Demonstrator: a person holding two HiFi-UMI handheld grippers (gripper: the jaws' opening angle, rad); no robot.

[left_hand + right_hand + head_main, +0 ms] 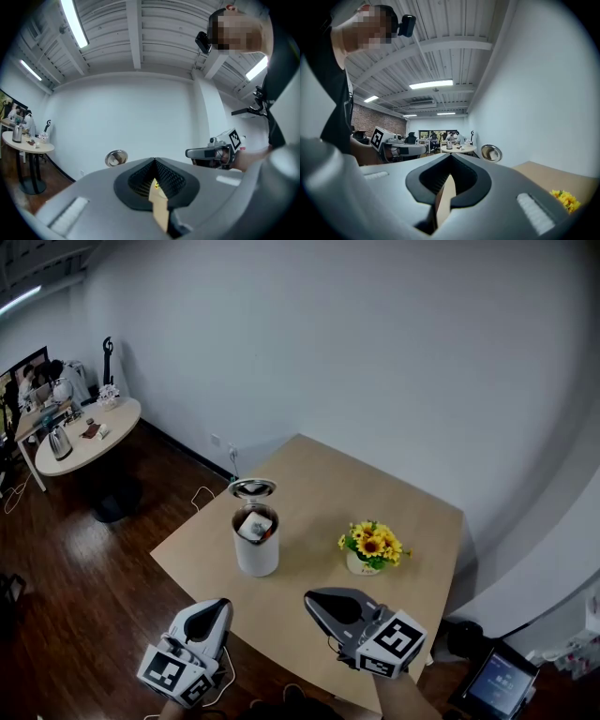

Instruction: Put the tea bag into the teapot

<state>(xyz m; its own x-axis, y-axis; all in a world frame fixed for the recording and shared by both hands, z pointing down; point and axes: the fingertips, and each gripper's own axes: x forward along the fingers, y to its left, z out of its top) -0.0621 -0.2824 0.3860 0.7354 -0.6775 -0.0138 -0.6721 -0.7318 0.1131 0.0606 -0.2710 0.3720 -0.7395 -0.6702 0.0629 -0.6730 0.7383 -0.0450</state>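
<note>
Teapot (256,554) upright on bench (309,484), at 1 o'clock from left hand-held gripper (221,607), 10 o'clock from right hand-held gripper (312,598); left marginally nearer. Both jaws pressed together, empty. White tea bag (254,527) seemingly inside already; lid (253,487) at teapot's 12 o'clock.

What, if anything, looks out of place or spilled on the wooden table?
Nothing stands out. The white teapot stands upright with its lid flipped open, a pale packet, probably the tea bag, inside. The flower pot is upright; nothing is spilled on the table. The left tongs and right tongs are shut and empty.
</note>
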